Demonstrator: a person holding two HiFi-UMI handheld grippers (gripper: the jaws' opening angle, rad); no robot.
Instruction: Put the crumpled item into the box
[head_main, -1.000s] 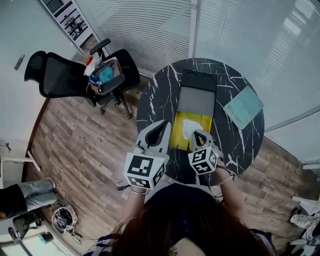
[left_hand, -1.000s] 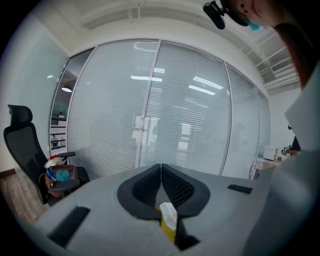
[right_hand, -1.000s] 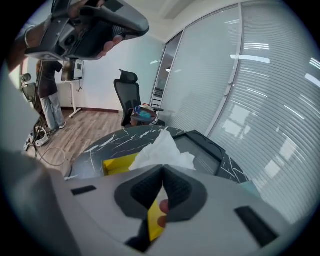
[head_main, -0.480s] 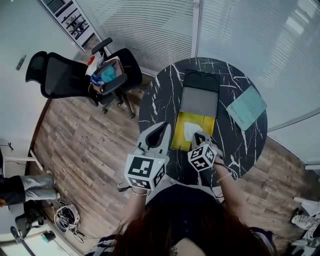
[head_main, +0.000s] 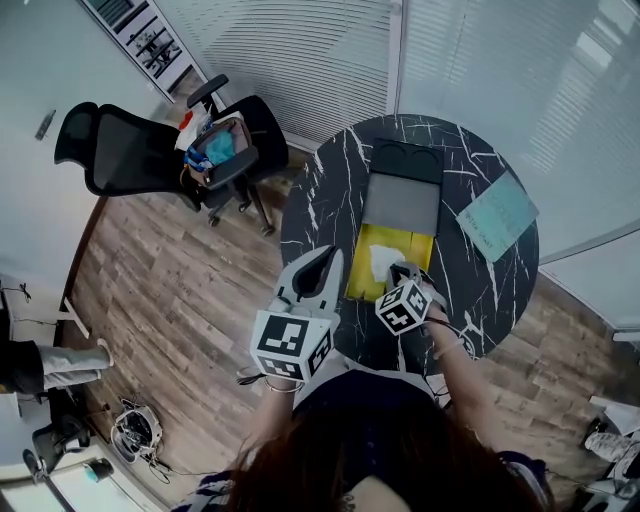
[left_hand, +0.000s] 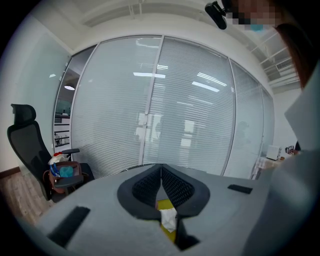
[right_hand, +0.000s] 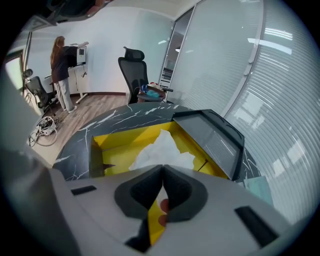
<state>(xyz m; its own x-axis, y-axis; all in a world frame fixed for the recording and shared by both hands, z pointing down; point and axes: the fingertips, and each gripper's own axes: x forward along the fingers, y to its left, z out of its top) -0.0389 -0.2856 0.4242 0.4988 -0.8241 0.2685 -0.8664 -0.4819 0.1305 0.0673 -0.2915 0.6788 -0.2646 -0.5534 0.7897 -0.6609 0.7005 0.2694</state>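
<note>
A white crumpled paper (head_main: 383, 262) (right_hand: 162, 150) lies inside the open yellow box (head_main: 360, 285) (right_hand: 127, 137) on the round black marble table (head_main: 320, 200). The box's grey lid (head_main: 400, 200) (right_hand: 215, 137) lies folded back on the far side. My right gripper (head_main: 400, 271) (right_hand: 162, 172) is shut, its tips over the box's near edge just short of the paper. A yellow flap with red dots shows through the gap under its jaws. My left gripper (head_main: 325, 252) (left_hand: 161, 169) is shut and empty, at the table's edge left of the box.
A teal booklet (head_main: 497, 214) (right_hand: 257, 187) lies on the table to the right of the lid. A black office chair (head_main: 130, 150) holding a bag stands on the wood floor to the left. A person (right_hand: 62, 70) stands far off.
The right gripper has edged a little forward toward the box. The paper, the box and the left gripper stay as they were.
</note>
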